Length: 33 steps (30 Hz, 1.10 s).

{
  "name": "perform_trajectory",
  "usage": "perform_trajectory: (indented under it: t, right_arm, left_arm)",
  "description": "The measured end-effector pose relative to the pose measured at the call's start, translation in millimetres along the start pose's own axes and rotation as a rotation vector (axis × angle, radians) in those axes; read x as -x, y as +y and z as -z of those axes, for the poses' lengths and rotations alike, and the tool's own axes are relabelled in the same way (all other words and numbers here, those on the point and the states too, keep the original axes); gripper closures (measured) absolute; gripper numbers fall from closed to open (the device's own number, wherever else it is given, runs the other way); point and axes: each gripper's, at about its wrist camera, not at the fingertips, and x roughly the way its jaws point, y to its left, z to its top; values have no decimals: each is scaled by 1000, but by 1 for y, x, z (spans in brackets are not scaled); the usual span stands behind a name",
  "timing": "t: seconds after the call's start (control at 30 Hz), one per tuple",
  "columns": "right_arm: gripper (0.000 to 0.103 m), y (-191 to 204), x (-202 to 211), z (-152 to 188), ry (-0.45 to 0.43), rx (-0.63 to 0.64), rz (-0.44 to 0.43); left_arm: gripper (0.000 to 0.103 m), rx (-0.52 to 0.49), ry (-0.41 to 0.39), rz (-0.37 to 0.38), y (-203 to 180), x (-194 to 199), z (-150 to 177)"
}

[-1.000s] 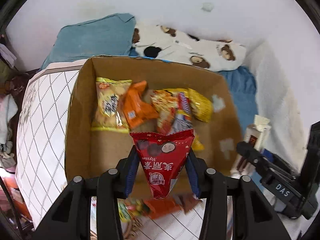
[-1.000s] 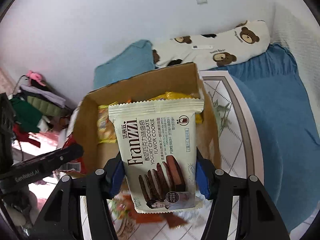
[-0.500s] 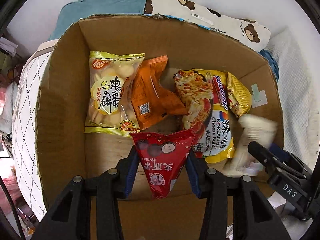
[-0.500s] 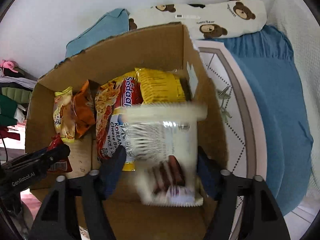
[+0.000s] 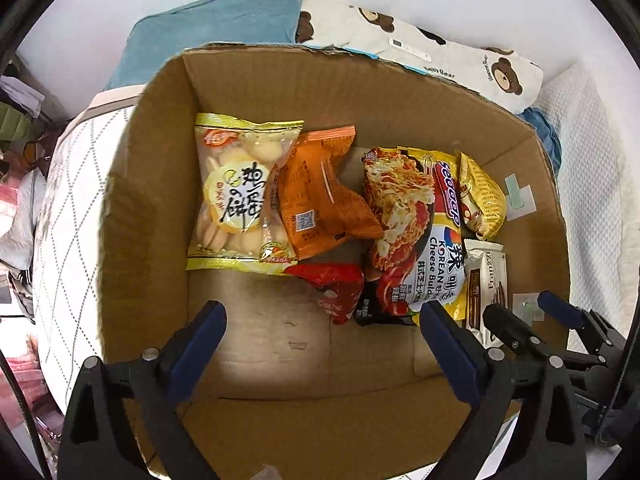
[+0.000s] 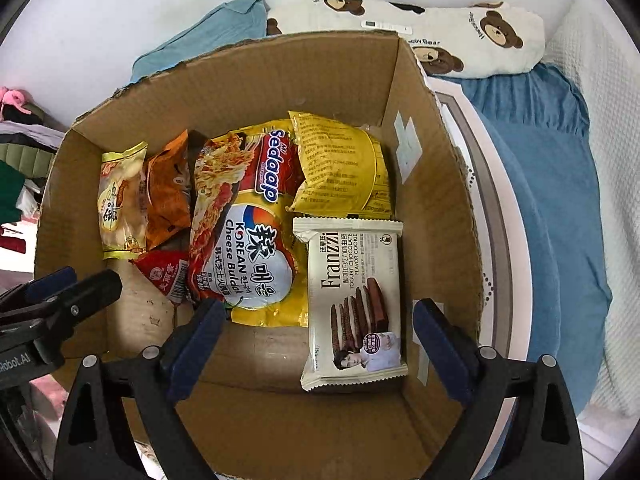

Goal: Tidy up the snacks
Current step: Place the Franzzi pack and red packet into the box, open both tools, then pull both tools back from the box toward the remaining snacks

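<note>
Left fingers: the left gripper [image 5: 322, 332] hangs over the cardboard box [image 5: 152, 208], its jaws opening wide with nothing between them; a second ago they pinched the red snack packet [image 5: 336, 286].
Right fingers: the right gripper [image 6: 316, 334] is opening too, its blue pads clear on either side of the Franzzi cookie pack [image 6: 354, 304], which it had been carrying.
Red packet now: lying on the box floor, just below the orange packet [image 5: 324, 196] and touching the edge of the Korean noodle bag [image 5: 416, 236].
Cookie pack now: flat on the floor against the right wall, beside the noodle bag and just in front of the yellow pouch [image 6: 340, 168].
Other contents: a pale biscuit bag [image 5: 240, 196] sits at the left of the row.
Surroundings: the box rests on a quilted bed cover [image 5: 72, 216], with a bear-print pillow [image 5: 432, 60] beyond it.
Meaning for the task: both snacks look delivered, I'd say; both hands are free to fetch whatever remains outside the box.
</note>
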Motion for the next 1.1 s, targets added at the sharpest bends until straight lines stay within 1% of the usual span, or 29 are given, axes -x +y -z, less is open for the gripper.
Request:
perform_trajectory:
  t: [0.2,0.3,0.4,0.53,0.67,0.77,0.9,1.1]
  right_arm:
    - [6,4,14,14,-53,31,14]
    - [6,6,23,23,-88,43,24]
    - [6,8,34,35,-126,53,32]
    - [6,11,49,49,-174,55,22]
    - [6,15,68,65,-230,57,7]
    - [6,21,87,80,-291,68,11]
    - [6,28,107,95,-342,84,12]
    - [6,32,141,120,-420,79,-15]
  left_arm:
    - [4,-17,-59,-35,1,11,21]
    - [4,-26,-107,-62,2,20,33]
    - [4,-8,-150,-56,6,29,42]
    - [4,-4,-201,-59,7,45,55]
    - [4,1,-274,-70,8,66,75]
    - [4,0,-328,-74,8,85,88]
    - [4,-16,-376,-82,4,104,103]
    - [4,-36,-436,-66,-4,131,123]
